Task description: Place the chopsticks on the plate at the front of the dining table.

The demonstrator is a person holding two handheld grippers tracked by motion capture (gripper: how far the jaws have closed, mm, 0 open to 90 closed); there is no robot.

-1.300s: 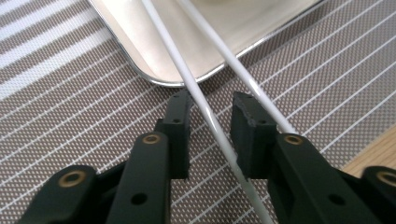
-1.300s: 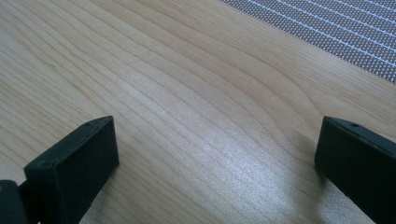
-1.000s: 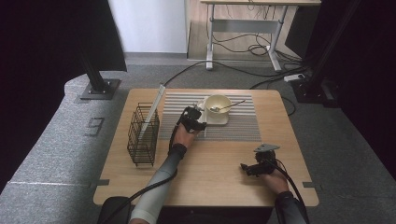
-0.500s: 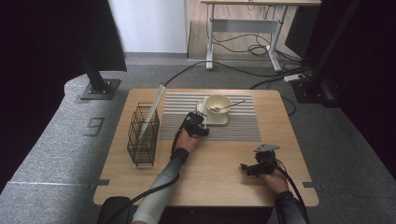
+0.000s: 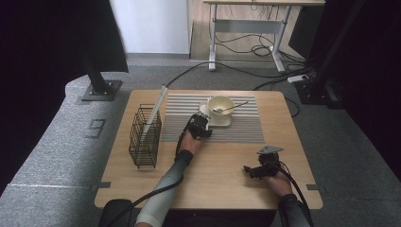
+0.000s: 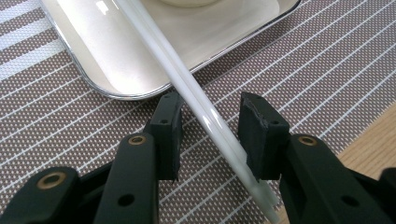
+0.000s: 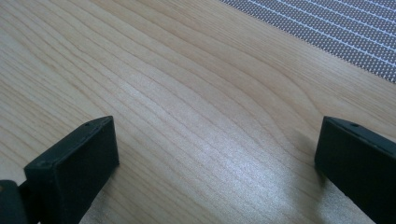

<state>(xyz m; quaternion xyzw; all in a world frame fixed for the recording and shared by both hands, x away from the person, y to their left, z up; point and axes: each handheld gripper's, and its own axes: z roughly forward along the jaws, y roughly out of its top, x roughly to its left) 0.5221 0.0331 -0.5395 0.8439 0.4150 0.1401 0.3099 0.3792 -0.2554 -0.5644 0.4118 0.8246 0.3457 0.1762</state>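
From the high view I have my left tongs (image 5: 202,124) out on the striped placemat (image 5: 236,132), at the near left corner of the small tray (image 5: 226,122) that carries a cream bowl (image 5: 221,104). A spoon (image 5: 230,108) lies in the bowl, its handle sticking out to the right. At the left edge of the surface (image 5: 213,175) stands a black wire basket (image 5: 144,137) with a flat pale board (image 5: 156,109) leaning in it. My right tongs (image 5: 250,170) rest low on the bare wood near the front right, well apart from the tray, so the left hand is clearly the nearer one.

In the left gripper view a pair of white chopsticks (image 6: 196,93) runs diagonally from the tray's rim at the upper left down toward the lower right, its long axis passing straight between my jaws. The jaws have just been closing around it; they stand narrow, with the sticks close to the right pad (image 6: 254,135), but I still see a gap on the left side, so I judge the grip not yet made. The next squeeze should catch them across their width.

In the right gripper view the jaws stand wide over plain wood, with a corner of the placemat (image 7: 345,37) beyond, and nothing between them.
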